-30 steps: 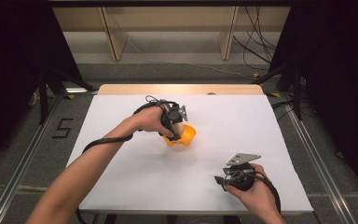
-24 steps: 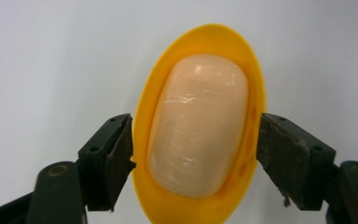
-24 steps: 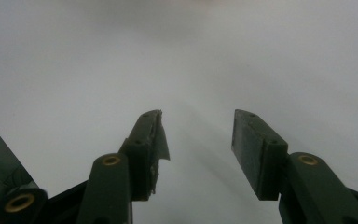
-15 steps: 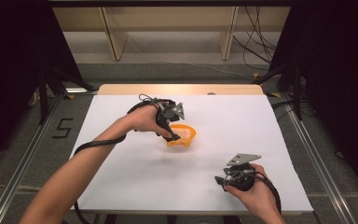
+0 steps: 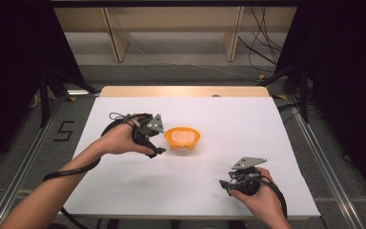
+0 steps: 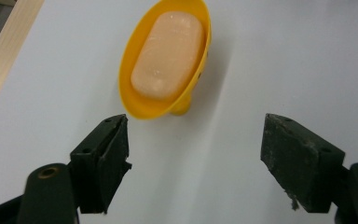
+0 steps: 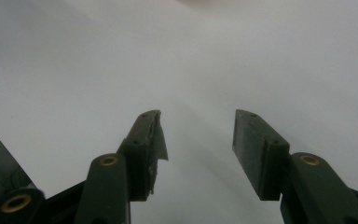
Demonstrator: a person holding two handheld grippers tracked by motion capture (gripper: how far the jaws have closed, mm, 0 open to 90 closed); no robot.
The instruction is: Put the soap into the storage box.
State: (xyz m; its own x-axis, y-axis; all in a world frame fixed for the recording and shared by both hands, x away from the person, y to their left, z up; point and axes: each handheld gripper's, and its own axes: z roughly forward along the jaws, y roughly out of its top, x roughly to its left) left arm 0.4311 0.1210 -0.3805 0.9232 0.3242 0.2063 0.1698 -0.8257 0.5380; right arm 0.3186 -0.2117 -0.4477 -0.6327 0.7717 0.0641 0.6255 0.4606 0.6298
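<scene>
One soap dish, yellow, soap bar inside, mid-table. Left gripper just left of it, jaws just opened, empty; withdraw level, avoiding the rim. Right gripper parted, empty, near right.

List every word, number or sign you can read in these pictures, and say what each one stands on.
"5" – a dark figure marked on the grey floor, left of the table in the high view.
No writing can be read on the yellow soap dish, on the soap bar, or on the table.
</scene>
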